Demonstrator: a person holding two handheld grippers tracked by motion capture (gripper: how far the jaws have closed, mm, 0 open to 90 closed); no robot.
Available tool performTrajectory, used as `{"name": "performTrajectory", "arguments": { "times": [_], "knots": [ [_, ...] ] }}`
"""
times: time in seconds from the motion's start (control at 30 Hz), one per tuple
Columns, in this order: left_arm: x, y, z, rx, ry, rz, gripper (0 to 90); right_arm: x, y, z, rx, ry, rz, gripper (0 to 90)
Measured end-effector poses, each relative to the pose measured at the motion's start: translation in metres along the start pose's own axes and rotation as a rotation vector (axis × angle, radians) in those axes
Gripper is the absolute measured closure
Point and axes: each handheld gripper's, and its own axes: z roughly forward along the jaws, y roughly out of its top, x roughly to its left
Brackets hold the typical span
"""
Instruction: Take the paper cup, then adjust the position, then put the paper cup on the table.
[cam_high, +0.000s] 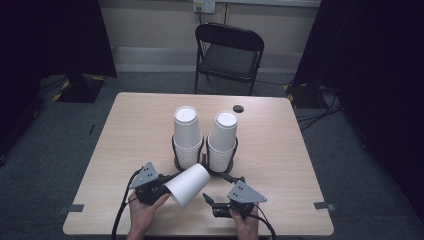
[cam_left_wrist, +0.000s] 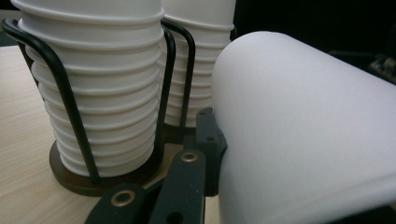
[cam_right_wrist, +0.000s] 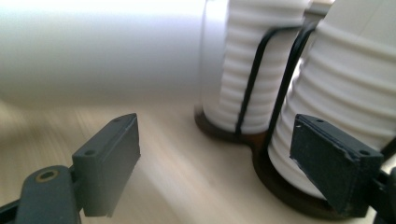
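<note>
left gripper clamped on cup, far jaw hidden | right gripper apart

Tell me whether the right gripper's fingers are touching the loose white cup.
Apart. The right gripper view shows the right gripper with its fingers spread over bare table, the white cup lying clear above them.

I think I am working in a recording room or lab, not a home; a bare wooden table stands on grey carpet; black curtains hang around; cables lie on floor; one folding chair waits behind.
</note>
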Motion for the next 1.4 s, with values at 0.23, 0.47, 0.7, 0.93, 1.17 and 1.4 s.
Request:
{"name": "performTrajectory", "arguments": {
  "times": [0.23,0.47,0.7,0.93,1.17,1.4],
  "knots": [
    [0.002,0.006,0.0,0.084,-0.004,-0.004,86.5,0.01,-0.002,0.005,0.079,-0.094,-0.129,16.0],
    [0.004,0.01,0.001,0.153,-0.008,-0.015,86.5,0.018,-0.004,0.008,0.108,-0.111,-0.212,16.0],
    [0.007,0.02,0.002,0.226,-0.021,-0.014,86.5,0.021,-0.003,0.011,0.12,-0.124,-0.268,13.6],
    [0.005,0.027,0.007,0.269,-0.02,-0.025,86.6,0.024,-0.004,0.015,0.124,-0.228,-0.322,13.5],
    [-0.001,0.03,0.018,0.349,-0.043,-0.002,86.5,0.034,-0.001,0.013,0.152,-0.22,-0.463,11.5],
    [-0.003,0.032,0.022,0.388,-0.053,-0.022,86.5,0.041,0.0,0.02,0.179,-0.246,-0.577,12.4]
  ]
}}
